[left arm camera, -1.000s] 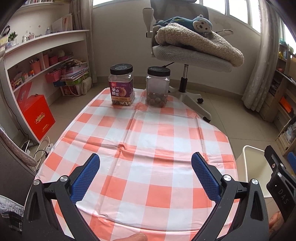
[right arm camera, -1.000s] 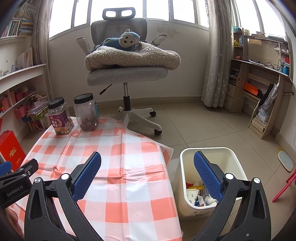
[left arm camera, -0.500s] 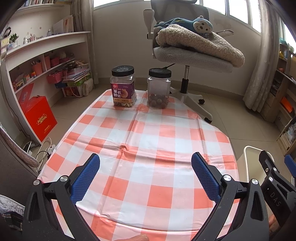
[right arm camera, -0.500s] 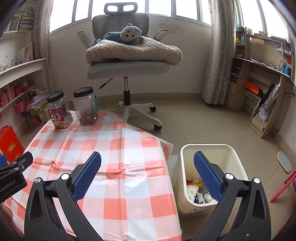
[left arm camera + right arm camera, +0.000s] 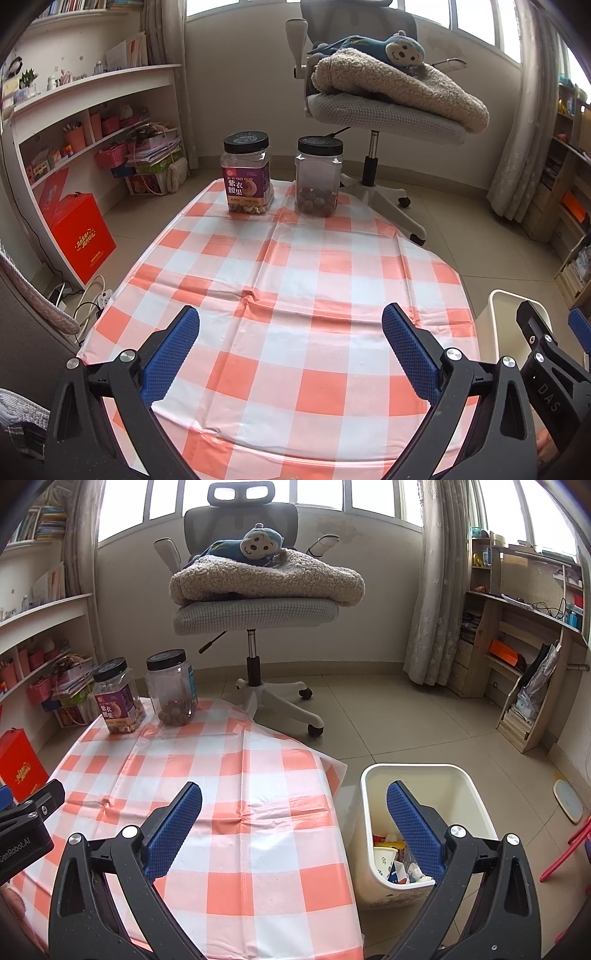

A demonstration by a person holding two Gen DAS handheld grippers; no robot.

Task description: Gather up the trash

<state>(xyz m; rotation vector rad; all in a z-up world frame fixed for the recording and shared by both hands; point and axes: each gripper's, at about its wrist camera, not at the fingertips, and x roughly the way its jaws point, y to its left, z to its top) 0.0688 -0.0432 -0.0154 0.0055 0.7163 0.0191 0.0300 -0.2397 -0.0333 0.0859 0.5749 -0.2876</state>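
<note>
Daylight from the curved window wall falls on a low table covered by an orange-and-white checked cloth (image 5: 295,280), and you hold both grippers above its near end. Your left gripper (image 5: 290,343) hangs over the cloth with its blue-padded jaws spread wide and nothing between them. Your right gripper (image 5: 294,823) is likewise spread wide and empty; its left finger sits over the cloth's right edge, its right finger over the white bin (image 5: 476,805) standing on the tiled floor just beside the table. The trash (image 5: 388,853) lies at the bottom of that bin: a paper cup, crumpled wrappers and scraps, partly hidden by your right finger. In the left view only the bin's rim (image 5: 498,306) shows, behind the body of your right gripper.

At the far end of the table two black-lidded clear jars stand side by side, close but apart: a purple-labelled nut jar (image 5: 246,173) on the left and a jar (image 5: 319,176) with brown round things at its bottom. Behind them an office chair (image 5: 255,611) carries a folded fleece blanket (image 5: 266,576) with a blue monkey plush (image 5: 255,546) on top.
</note>
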